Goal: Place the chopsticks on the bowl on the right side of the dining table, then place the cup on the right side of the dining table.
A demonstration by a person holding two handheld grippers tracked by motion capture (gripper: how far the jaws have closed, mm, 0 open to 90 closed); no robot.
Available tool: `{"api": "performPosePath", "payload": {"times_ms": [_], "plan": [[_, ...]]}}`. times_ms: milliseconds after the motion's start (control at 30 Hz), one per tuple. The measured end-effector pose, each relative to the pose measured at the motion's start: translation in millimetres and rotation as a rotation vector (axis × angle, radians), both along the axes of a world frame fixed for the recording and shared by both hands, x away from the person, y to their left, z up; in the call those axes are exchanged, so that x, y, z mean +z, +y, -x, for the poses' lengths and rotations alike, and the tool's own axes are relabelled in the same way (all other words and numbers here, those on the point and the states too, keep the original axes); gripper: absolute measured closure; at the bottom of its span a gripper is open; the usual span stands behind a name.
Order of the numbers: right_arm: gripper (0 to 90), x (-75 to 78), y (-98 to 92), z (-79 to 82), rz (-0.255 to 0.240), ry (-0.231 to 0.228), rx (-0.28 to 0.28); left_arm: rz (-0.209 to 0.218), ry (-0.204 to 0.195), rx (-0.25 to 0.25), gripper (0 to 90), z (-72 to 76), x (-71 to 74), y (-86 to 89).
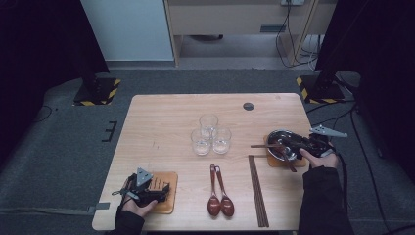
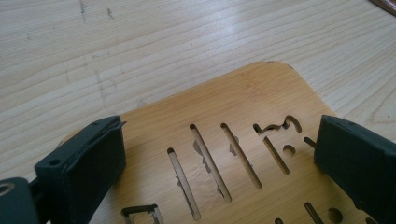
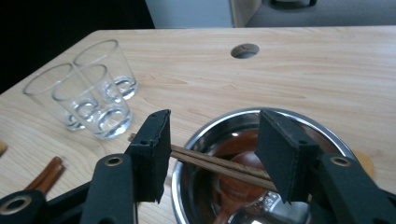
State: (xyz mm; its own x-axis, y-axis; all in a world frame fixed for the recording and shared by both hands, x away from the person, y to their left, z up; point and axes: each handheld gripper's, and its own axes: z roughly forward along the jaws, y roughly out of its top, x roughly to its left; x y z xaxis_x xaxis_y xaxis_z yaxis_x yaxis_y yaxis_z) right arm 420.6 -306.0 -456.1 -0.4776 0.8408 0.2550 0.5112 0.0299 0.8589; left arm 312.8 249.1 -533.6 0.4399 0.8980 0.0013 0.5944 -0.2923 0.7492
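My right gripper point(image 1: 295, 145) point(image 3: 212, 140) is open over the near side of a steel bowl point(image 1: 275, 135) point(image 3: 306, 117) at the table's right. A pair of brown chopsticks point(image 1: 264, 146) point(image 3: 210, 163) lies across the bowl's rim and runs between the jaws, which stand clear of it. In the bowl rests a brown spoon point(image 3: 243, 179). The bowl sits on a wooden coaster point(image 1: 274, 161). At the front left, my left gripper point(image 1: 163, 190) point(image 2: 219, 154) hangs open just above a slotted wooden coaster point(image 1: 169, 203) point(image 2: 233, 102), with nothing between its jaws.
Three clear glasses point(image 1: 210, 134) point(image 3: 88, 100) stand clustered mid-table. Two brown spoons point(image 1: 219, 193) lie side by side near the front edge, with another pair of chopsticks point(image 1: 258, 191) to their right. A round cable hole point(image 1: 248, 106) point(image 3: 244, 50) sits near the far edge.
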Motion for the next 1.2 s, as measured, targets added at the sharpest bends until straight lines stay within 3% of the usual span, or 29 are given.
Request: {"api": "performPosePath", "payload": {"times_ms": [600,1200], "plan": [[41.2,23.4,20.7,5.1,-0.002,-0.049,0.05,0.0,0.0,-0.001,1.1,-0.1,0.0,0.0],[41.0,47.9,46.8,-3.6,0.052,-0.071,0.079,0.0,0.0,-0.001,1.2,-0.1,0.0,0.0]]}}
